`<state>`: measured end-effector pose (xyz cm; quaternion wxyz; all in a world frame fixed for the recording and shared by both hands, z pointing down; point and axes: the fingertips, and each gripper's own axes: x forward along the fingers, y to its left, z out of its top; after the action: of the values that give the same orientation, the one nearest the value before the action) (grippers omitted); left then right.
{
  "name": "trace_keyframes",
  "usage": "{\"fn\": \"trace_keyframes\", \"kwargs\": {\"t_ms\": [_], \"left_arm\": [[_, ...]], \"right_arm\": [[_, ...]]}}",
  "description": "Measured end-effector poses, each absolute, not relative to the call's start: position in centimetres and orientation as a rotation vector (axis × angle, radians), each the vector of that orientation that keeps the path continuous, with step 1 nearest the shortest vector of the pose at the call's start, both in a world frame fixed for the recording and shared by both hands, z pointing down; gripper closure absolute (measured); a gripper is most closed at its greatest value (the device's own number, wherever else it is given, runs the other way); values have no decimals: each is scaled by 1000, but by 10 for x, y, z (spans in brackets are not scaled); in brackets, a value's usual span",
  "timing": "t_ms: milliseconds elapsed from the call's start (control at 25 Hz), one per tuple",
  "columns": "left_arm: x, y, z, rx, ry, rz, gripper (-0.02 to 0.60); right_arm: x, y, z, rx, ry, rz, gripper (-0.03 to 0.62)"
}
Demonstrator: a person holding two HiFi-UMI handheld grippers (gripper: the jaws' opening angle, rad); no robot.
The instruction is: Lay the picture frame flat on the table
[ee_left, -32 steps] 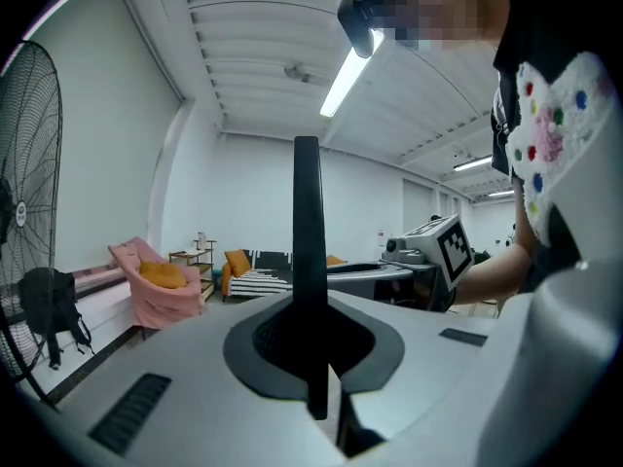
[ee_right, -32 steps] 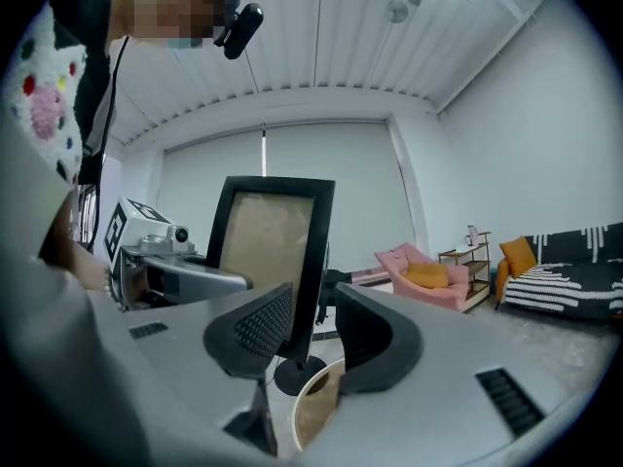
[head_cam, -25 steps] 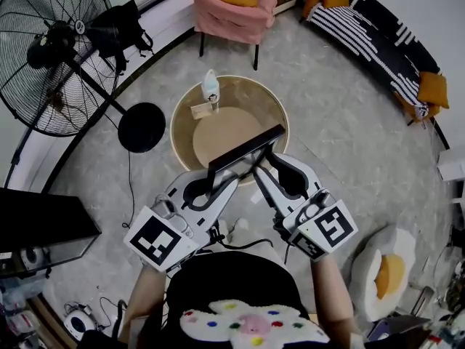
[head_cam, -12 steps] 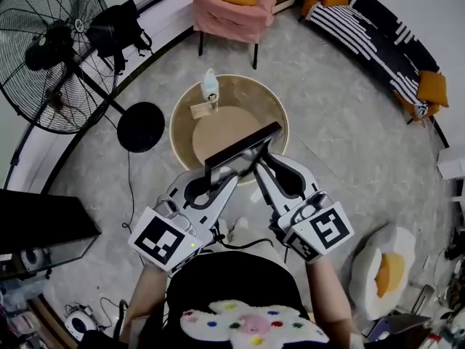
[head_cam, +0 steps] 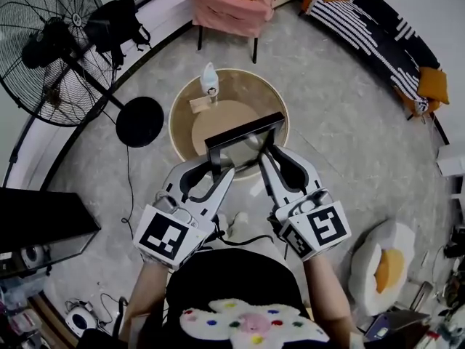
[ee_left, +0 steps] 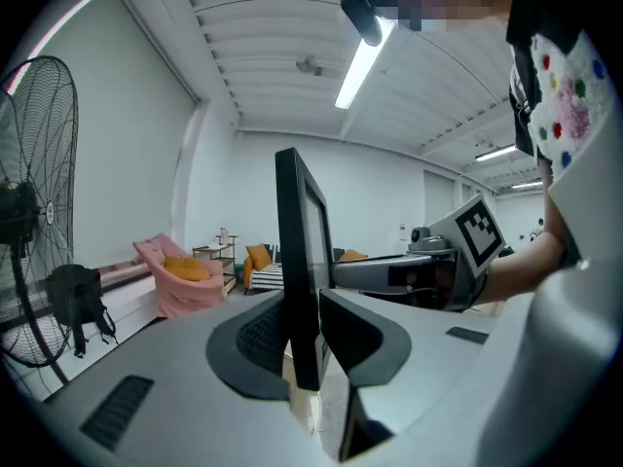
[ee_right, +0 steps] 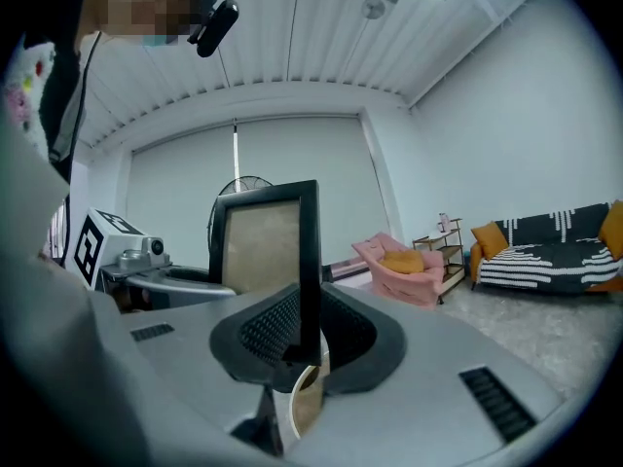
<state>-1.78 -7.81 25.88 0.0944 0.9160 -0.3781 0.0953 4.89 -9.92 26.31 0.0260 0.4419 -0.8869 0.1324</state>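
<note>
Over the last second the picture frame [head_cam: 245, 142] has swung from a slanted, edge-on pose to stand more upright, its face turned toward us. It is held in the air over the near edge of the round wooden table [head_cam: 251, 93] and does not rest on it, so we judge that the laying-down has yet to happen. The frame is a black rectangle around a pale panel. Our left gripper [head_cam: 216, 173], jaws just widened, and our right gripper [head_cam: 267, 155], jaws just narrowed, each clamp one lower corner of it.
</note>
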Motion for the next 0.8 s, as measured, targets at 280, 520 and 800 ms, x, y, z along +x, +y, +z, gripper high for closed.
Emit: {"fn": "trace_keyframes", "kwargs": {"t_ms": [280, 520, 800], "left_arm": [[-24, -81, 269, 2720, -1149, 308, 491], [-25, -83, 285, 2674, -1159, 312, 485], [-18, -84, 323, 2582, -1126, 352, 482]], "right_arm": [[48, -102, 258, 1436, -2700, 334, 511], [50, -99, 282, 1443, -2635, 376, 513], [57, -98, 321, 1464, -2552, 466, 513]]}}
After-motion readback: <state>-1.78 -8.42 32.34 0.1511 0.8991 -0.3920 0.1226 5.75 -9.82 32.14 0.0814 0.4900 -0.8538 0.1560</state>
